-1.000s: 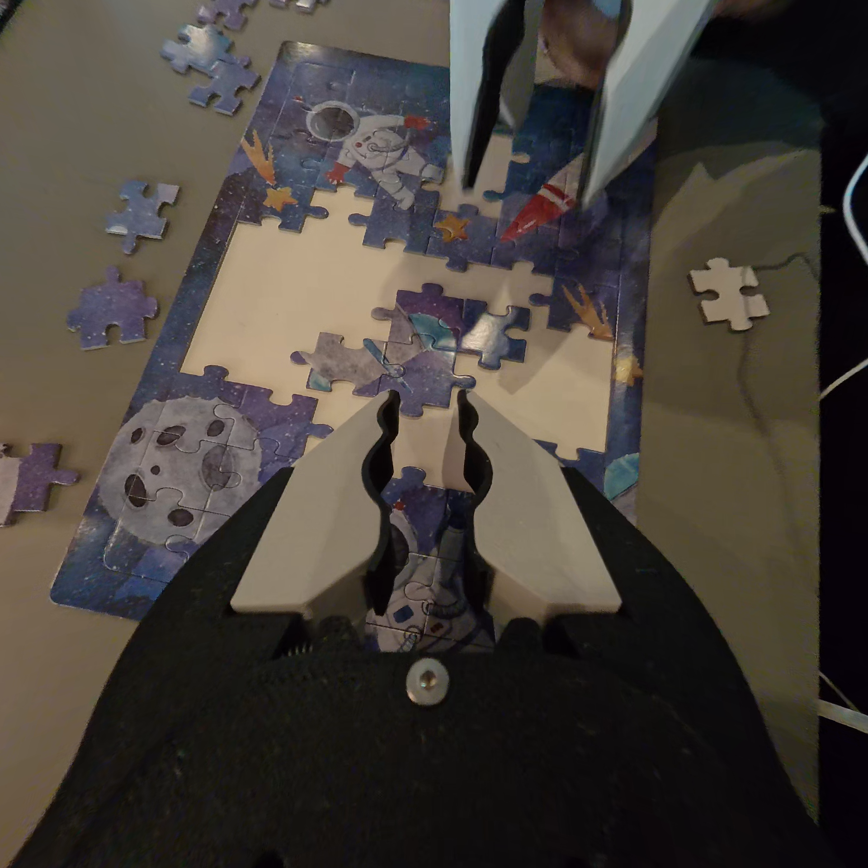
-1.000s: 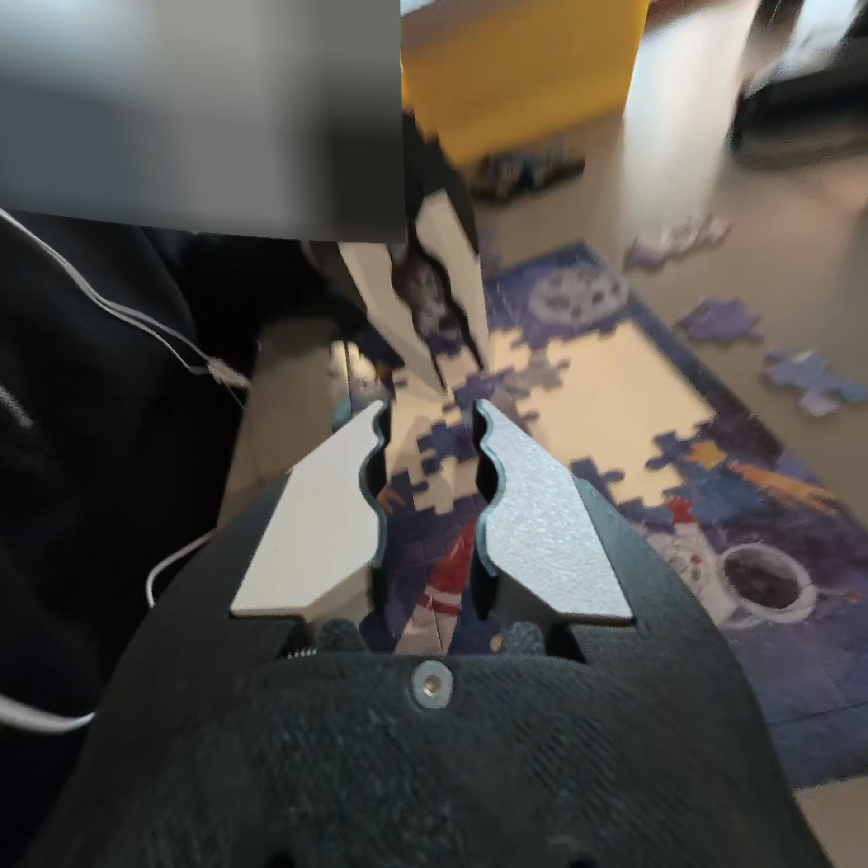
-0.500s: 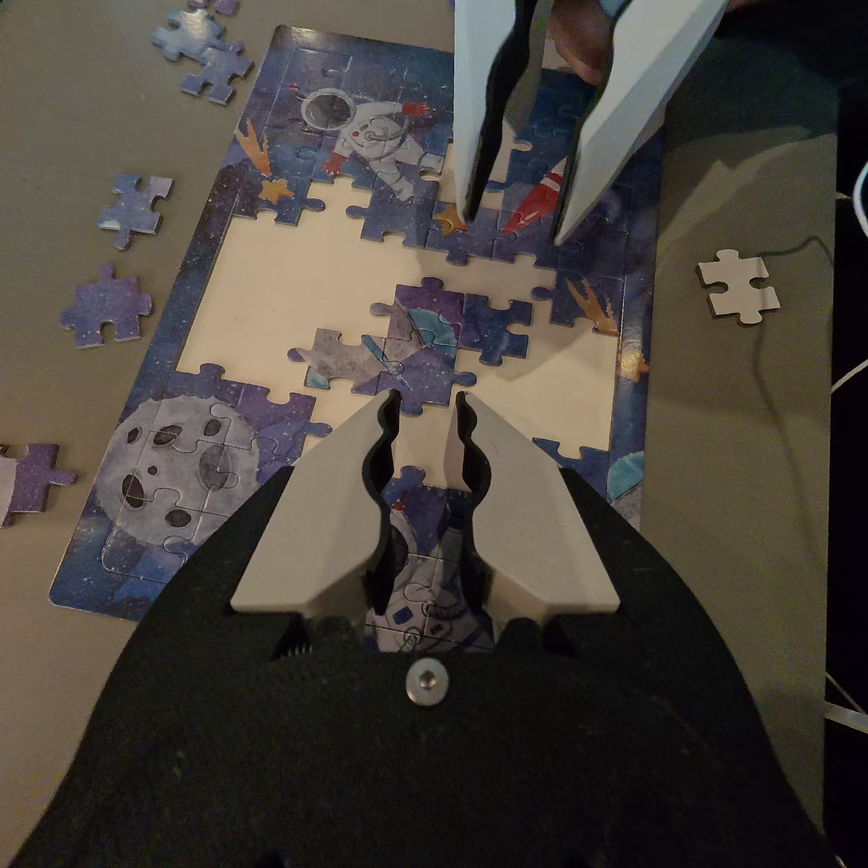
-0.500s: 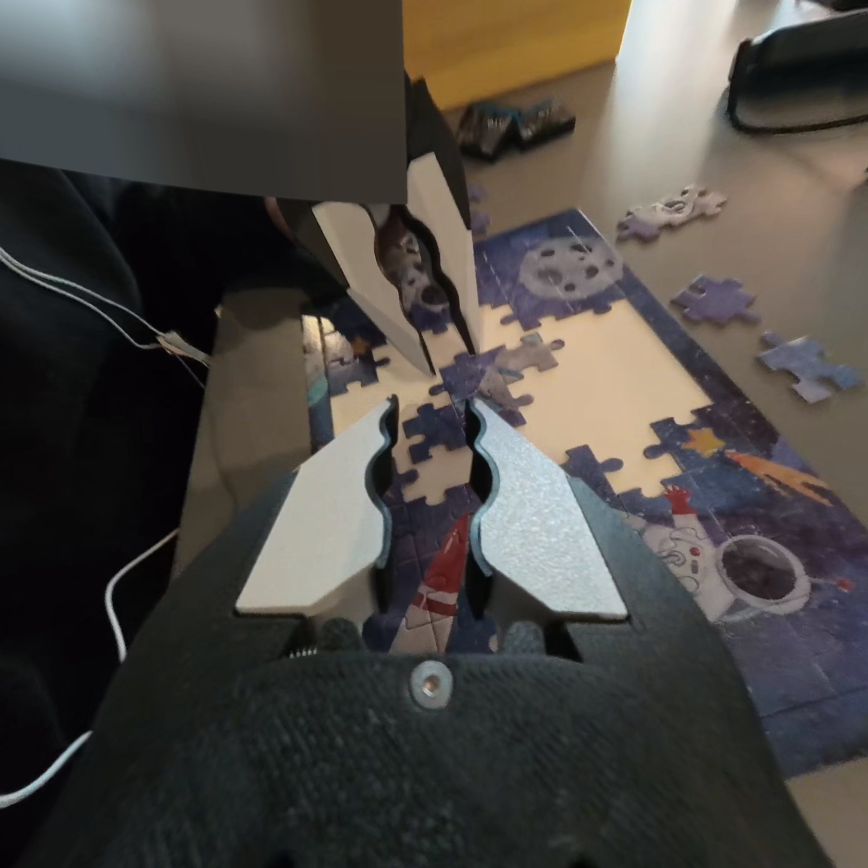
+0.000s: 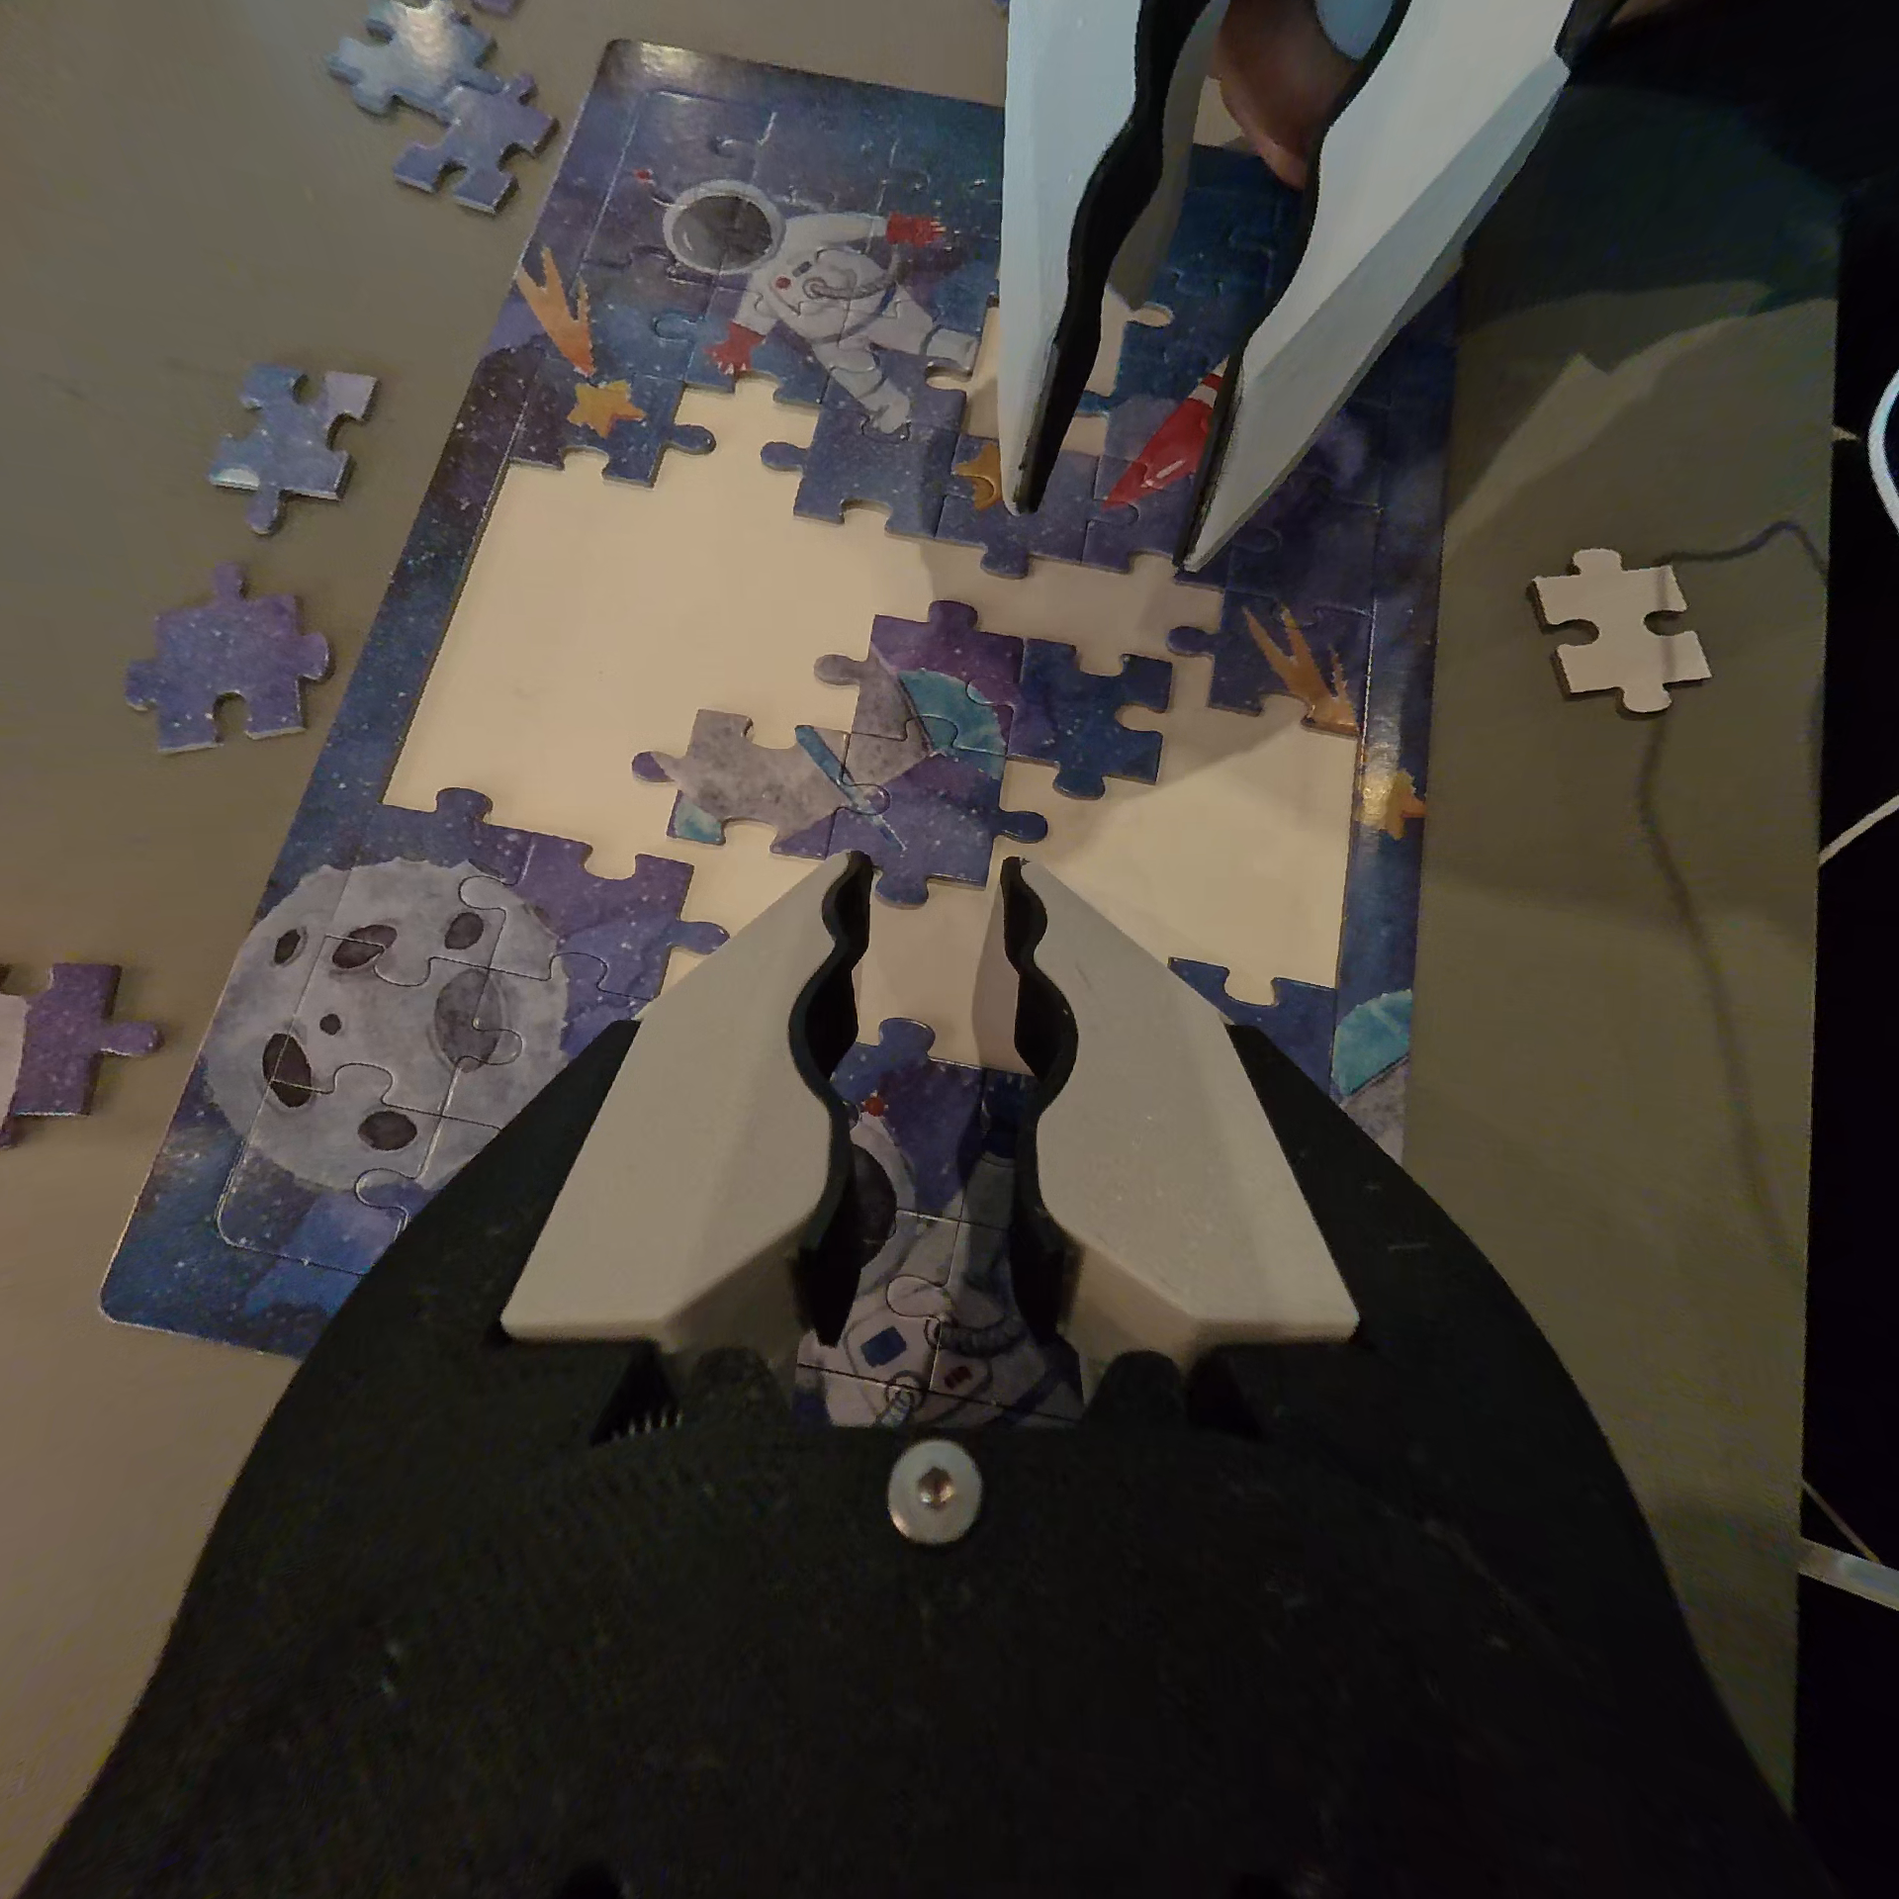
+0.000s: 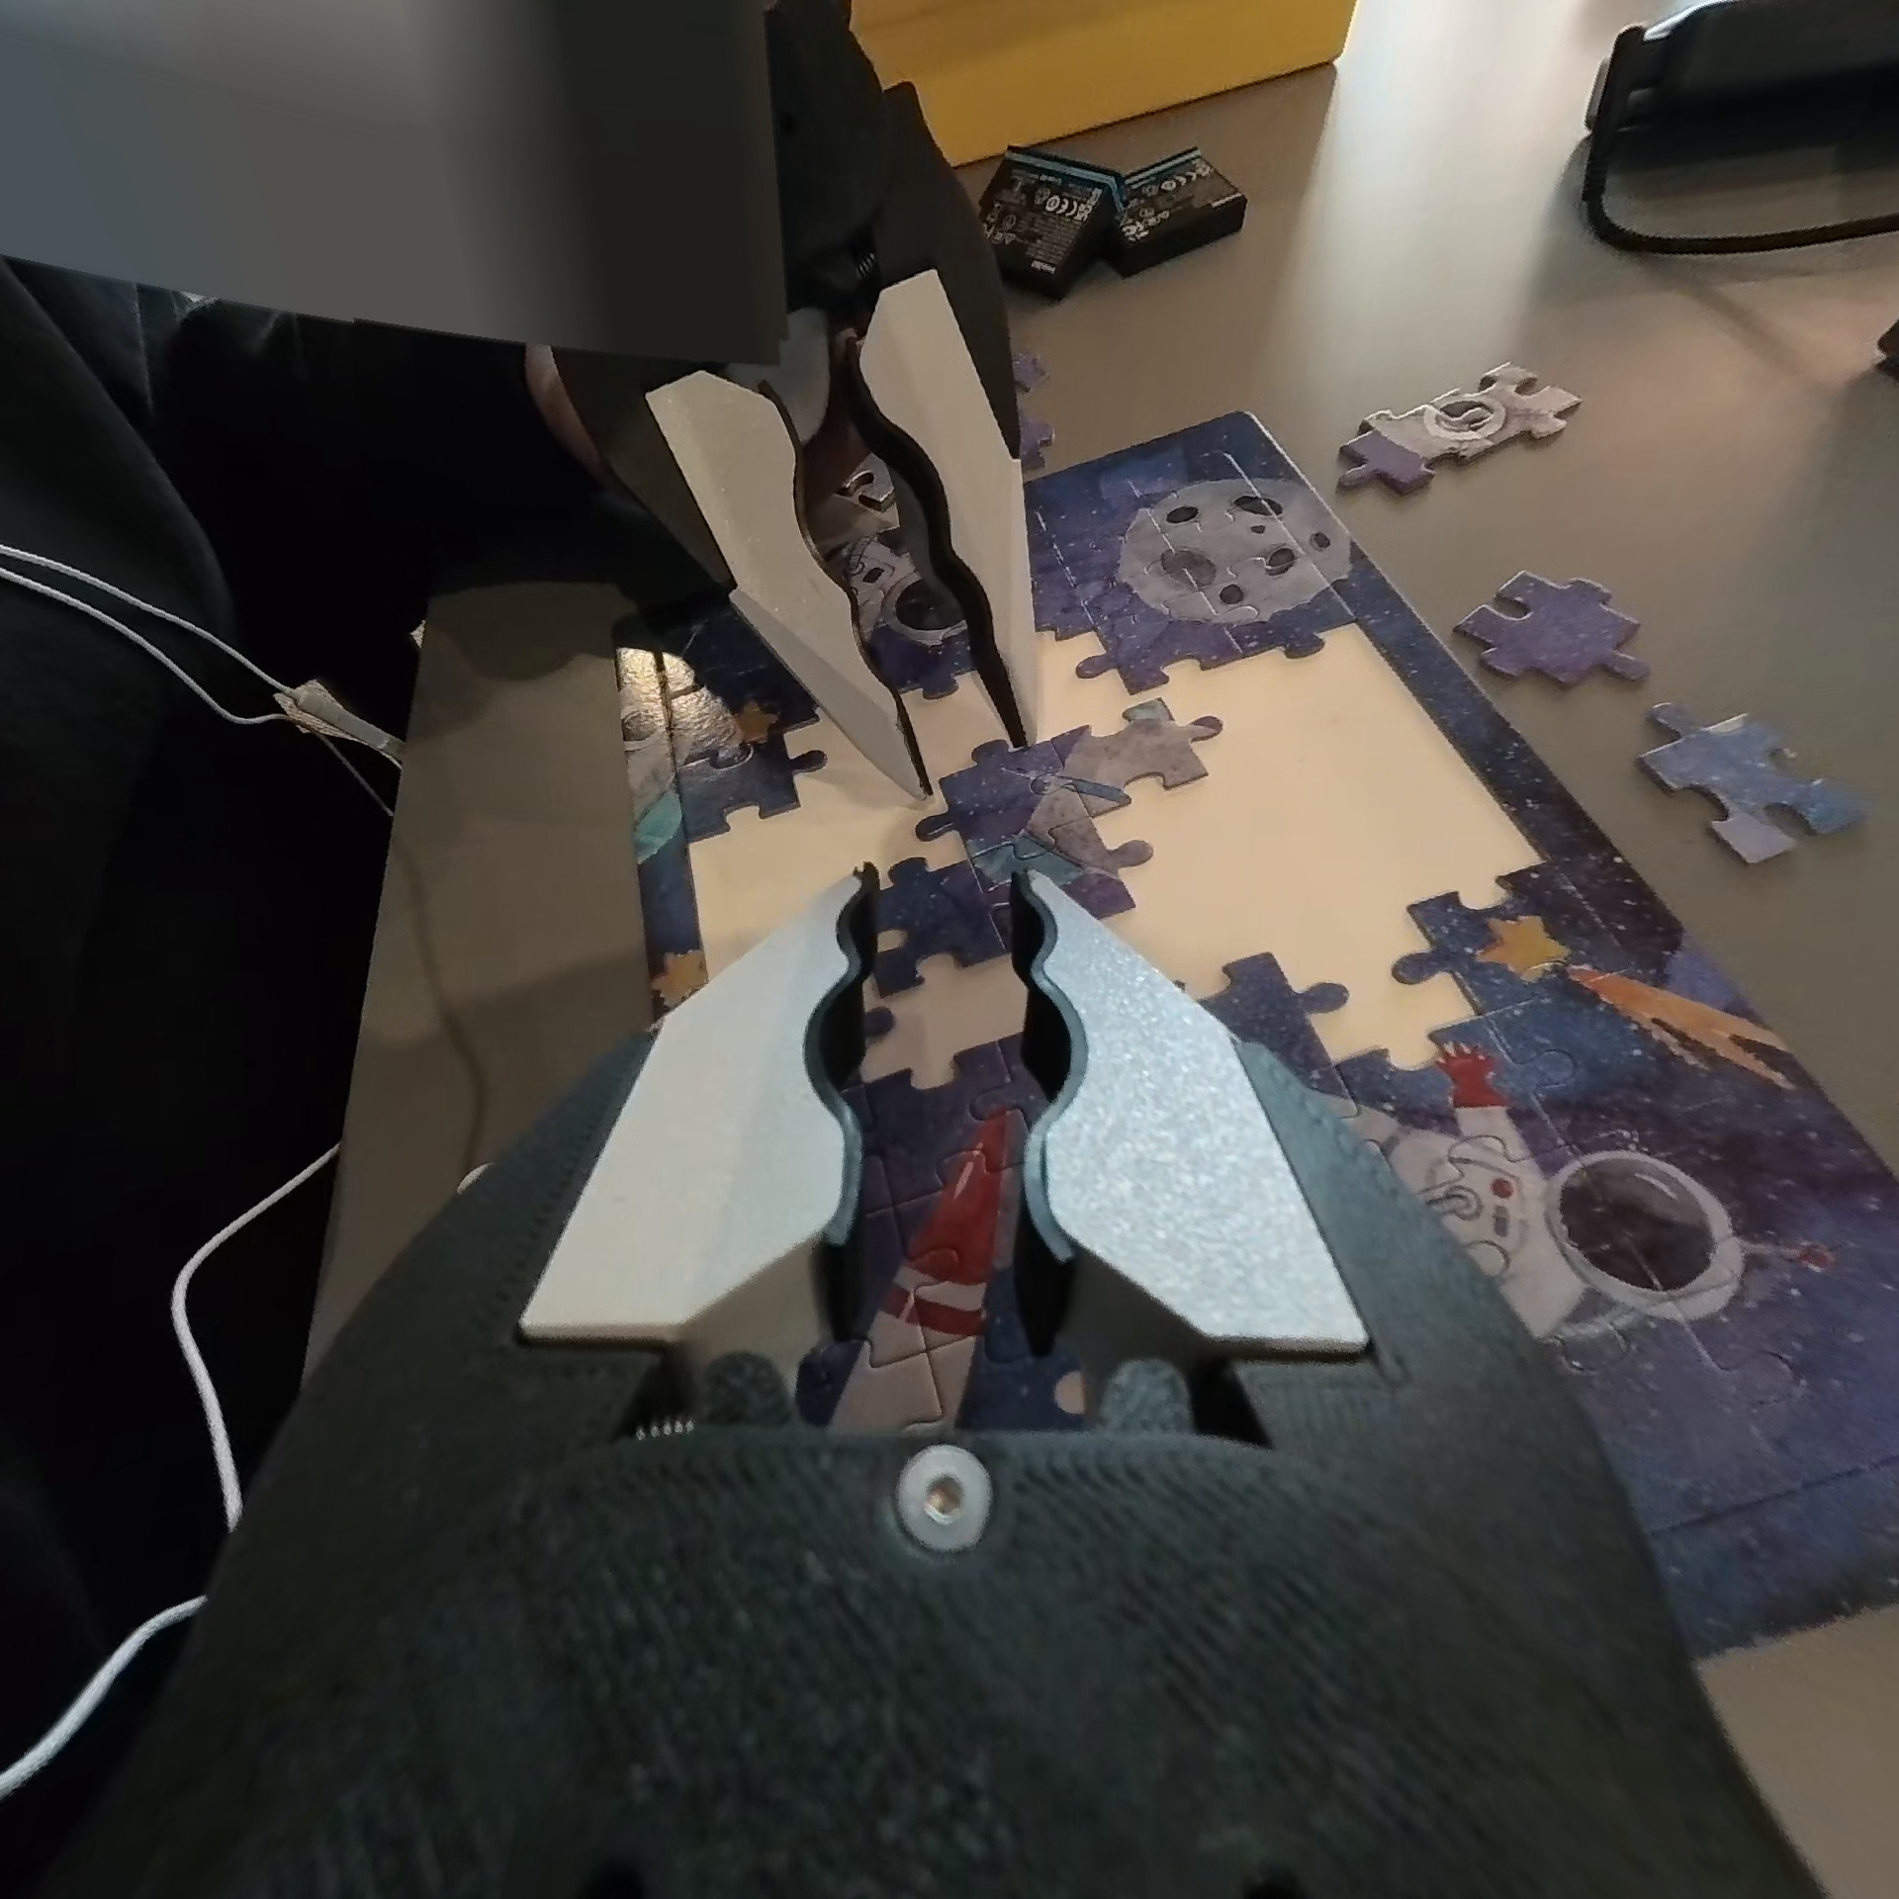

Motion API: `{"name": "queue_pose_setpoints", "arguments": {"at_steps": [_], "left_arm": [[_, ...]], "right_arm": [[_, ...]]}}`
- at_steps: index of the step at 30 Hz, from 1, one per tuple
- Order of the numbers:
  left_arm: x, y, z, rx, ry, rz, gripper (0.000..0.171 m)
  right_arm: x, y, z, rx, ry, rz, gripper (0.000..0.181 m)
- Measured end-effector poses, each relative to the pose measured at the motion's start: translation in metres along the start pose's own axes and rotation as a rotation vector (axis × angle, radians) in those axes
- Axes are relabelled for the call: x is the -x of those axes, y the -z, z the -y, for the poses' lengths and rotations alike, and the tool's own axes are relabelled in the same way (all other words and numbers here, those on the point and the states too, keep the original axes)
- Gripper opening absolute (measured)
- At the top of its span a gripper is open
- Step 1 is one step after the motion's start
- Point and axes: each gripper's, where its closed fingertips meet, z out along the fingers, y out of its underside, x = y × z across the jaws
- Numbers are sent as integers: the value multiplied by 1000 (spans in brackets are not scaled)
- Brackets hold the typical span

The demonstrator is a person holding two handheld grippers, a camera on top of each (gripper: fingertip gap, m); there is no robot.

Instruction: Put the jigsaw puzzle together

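Note:
The space-themed jigsaw puzzle sits in its tray [image 5: 637,637] on a grey table, with a bare cream area in the middle. A loose cluster of joined pieces [image 5: 904,760] lies on that bare area. My left gripper [image 5: 935,868] is open and empty, with its tips at the cluster's near edge. My right gripper [image 5: 1110,529] comes in from the far side, open and empty, its tips over the assembled rocket rows. In the right wrist view, the right gripper [image 6: 943,886] faces the left gripper [image 6: 971,760] across the cluster [image 6: 1058,812].
Loose pieces lie left of the tray [image 5: 288,442] [image 5: 226,668] [image 5: 62,1038] [image 5: 452,113]. A face-down white piece [image 5: 1618,642] lies to the right. Black battery packs [image 6: 1110,211], a yellow box [image 6: 1089,62] and white cables [image 6: 206,1336] are nearby. A person's dark sleeve fills the left of the right wrist view. Tip to tip, the grippers are about 6 cm apart.
My right gripper has moved in over the puzzle toward the middle cluster and the left gripper. The left gripper has hardly moved. Both stay open.

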Motion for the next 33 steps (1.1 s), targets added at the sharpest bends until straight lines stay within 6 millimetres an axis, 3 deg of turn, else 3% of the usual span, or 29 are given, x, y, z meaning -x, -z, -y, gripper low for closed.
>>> {"name": "queue_pose_setpoints", "arguments": {"at_steps": [25,33], "left_arm": [[4,0,0,2,9,19,22],[3,0,0,3,5,16,20]], "right_arm": [[-1,-3,-8,48,-7,-4,23],[13,-8,-19,120,51,55,23]]}}
